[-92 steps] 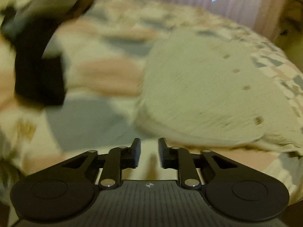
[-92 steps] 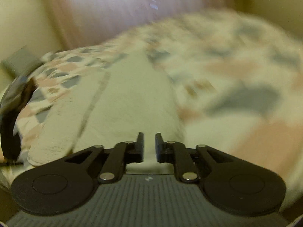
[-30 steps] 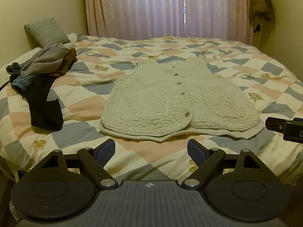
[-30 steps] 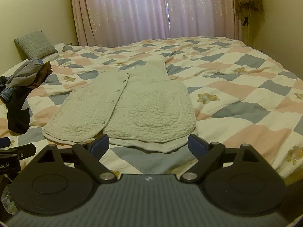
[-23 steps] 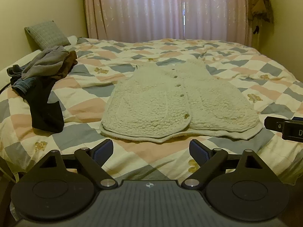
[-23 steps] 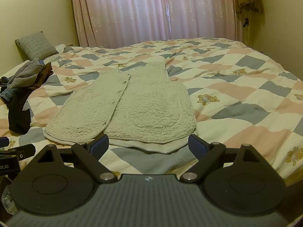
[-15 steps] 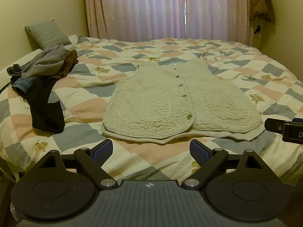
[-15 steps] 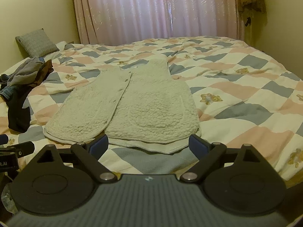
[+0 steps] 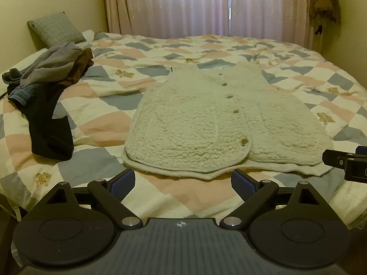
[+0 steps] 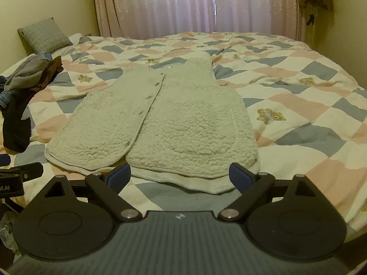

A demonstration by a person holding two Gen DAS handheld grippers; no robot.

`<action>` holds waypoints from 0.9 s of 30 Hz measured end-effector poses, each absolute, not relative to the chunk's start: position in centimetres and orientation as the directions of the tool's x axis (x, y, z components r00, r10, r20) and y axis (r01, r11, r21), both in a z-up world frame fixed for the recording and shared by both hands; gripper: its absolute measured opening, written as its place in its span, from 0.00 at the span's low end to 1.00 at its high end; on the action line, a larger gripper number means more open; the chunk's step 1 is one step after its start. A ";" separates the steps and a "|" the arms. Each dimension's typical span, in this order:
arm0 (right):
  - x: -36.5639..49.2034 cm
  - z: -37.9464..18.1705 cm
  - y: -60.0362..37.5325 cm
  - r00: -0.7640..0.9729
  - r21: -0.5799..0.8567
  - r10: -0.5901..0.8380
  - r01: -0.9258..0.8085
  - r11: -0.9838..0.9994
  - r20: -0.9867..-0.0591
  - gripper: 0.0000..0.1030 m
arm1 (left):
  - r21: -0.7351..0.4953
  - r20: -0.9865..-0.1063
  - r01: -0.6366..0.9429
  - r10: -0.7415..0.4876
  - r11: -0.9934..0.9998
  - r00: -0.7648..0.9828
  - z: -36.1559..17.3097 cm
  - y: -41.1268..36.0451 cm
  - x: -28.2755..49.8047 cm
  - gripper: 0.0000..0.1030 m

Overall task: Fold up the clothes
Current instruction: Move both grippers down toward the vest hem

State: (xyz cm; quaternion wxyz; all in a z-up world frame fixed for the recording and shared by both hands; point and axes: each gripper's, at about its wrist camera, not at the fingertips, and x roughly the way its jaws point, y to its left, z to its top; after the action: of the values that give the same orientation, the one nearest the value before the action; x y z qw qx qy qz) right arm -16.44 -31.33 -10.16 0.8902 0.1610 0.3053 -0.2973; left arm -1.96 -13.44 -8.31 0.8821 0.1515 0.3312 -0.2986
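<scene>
A cream fleece vest (image 9: 206, 126) lies flat and buttoned on the checked quilt (image 9: 96, 123), its hem toward me. My left gripper (image 9: 183, 181) hovers just short of the hem's left half. Its jaws are opening and nothing is between them. In the right wrist view the vest (image 10: 174, 119) fills the middle. My right gripper (image 10: 180, 175) is open in front of the hem's right half, with nothing held. One finger (image 9: 339, 160) of the right gripper shows at the left wrist view's right edge.
A pile of dark and grey clothes (image 9: 45, 87) lies on the bed's left side, also seen as clothes (image 10: 20, 91) in the right wrist view. A grey pillow (image 9: 55, 28) leans on the wall. Pink curtains (image 9: 195, 4) hang behind, a jacket (image 9: 323, 0) at the far right.
Three seconds ago both grippers were shut and sweeping over the vest. Now both are open. Over the last second both crept closer to the hem and the left jaws widened a little.
</scene>
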 end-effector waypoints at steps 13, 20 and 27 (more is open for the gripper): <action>-13.2 -12.5 -40.3 0.704 0.239 -0.310 0.565 0.790 -0.639 0.89 | 0.019 -0.719 0.649 -0.441 0.760 0.537 -11.2 -16.7 6.6 0.93; -10.8 -14.0 -46.2 0.728 0.317 -0.236 0.535 0.783 -0.644 0.89 | -0.019 -0.715 0.675 -0.482 0.738 0.507 -11.8 -19.7 12.2 0.93; -7.8 -14.6 -51.5 0.768 0.343 -0.175 0.462 0.818 -0.617 0.87 | 0.008 -0.702 0.754 -0.533 0.657 0.472 -12.1 -24.1 17.0 0.93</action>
State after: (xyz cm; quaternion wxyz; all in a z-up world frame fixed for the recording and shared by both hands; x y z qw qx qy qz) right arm -7.85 -51.47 -14.59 0.9075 0.2455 0.2923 -0.1753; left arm 16.98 -24.11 -12.09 0.8427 0.1605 0.3441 -0.3818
